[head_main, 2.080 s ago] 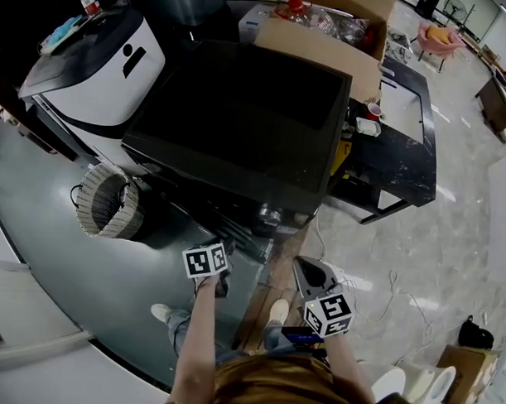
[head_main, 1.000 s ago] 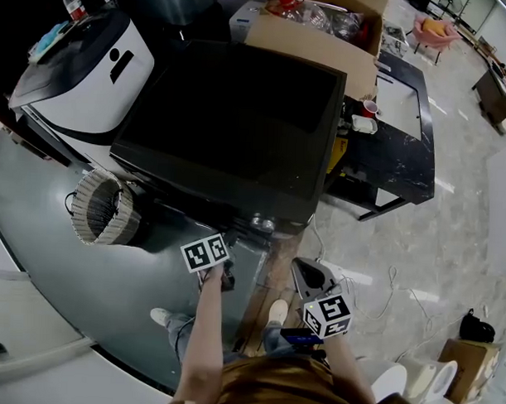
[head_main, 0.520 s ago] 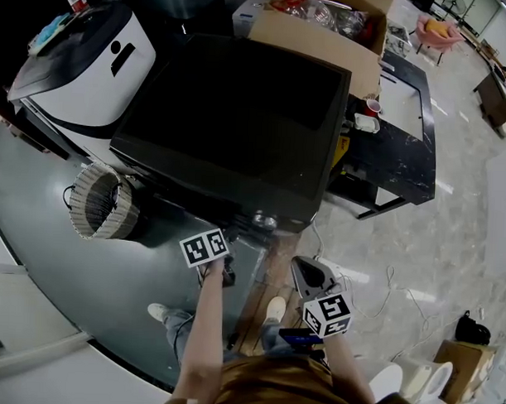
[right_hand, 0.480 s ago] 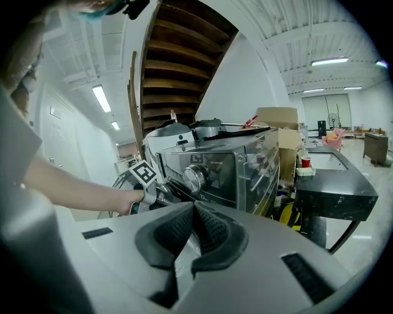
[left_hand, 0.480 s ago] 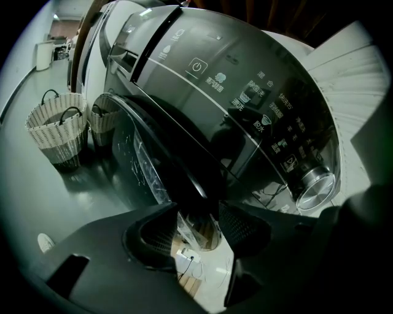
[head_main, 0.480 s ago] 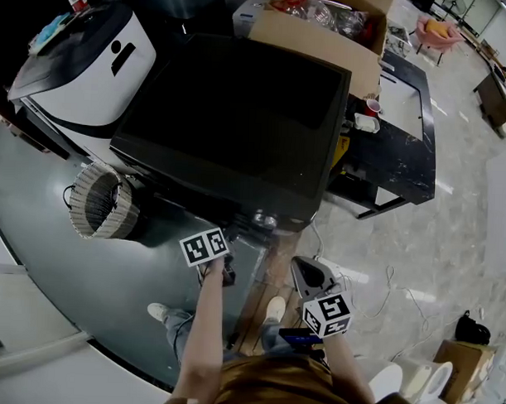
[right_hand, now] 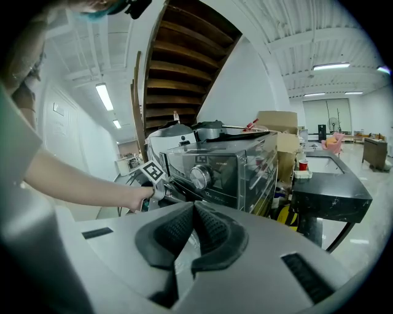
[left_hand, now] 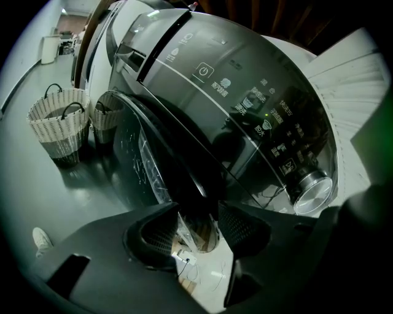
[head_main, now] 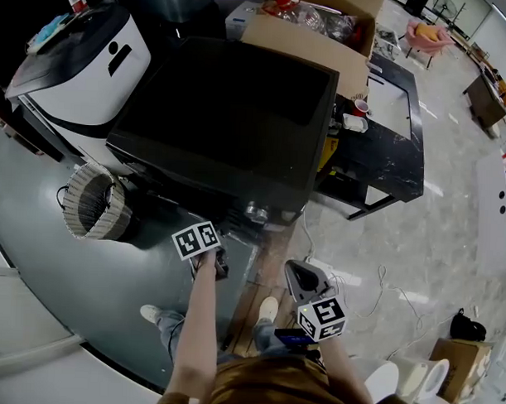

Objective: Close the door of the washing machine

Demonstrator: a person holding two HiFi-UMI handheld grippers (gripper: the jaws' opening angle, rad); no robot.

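The black washing machine [head_main: 231, 113] fills the middle of the head view. In the left gripper view its glossy front shows a control panel, a silver knob [left_hand: 311, 187] and the round glass door [left_hand: 140, 164] lying close against the front; whether it is latched is not visible. My left gripper [left_hand: 195, 228] is open, jaws apart right at the door's lower rim, nothing clamped. In the head view it [head_main: 214, 260] sits at the machine's front. My right gripper [right_hand: 191, 235] is shut on nothing and hangs back [head_main: 298, 276], facing the machine [right_hand: 227, 165].
A wicker basket [head_main: 90, 208] stands left of the machine, beside a white appliance [head_main: 84, 59]. A cardboard box [head_main: 325, 34] and a black table [head_main: 387, 152] with a red cup [head_main: 359, 105] sit at the right. Cables [head_main: 374, 288] trail on the floor.
My left gripper has moved forward to the machine's front, and the door now lies closer to it. The right gripper has stayed back, still shut.
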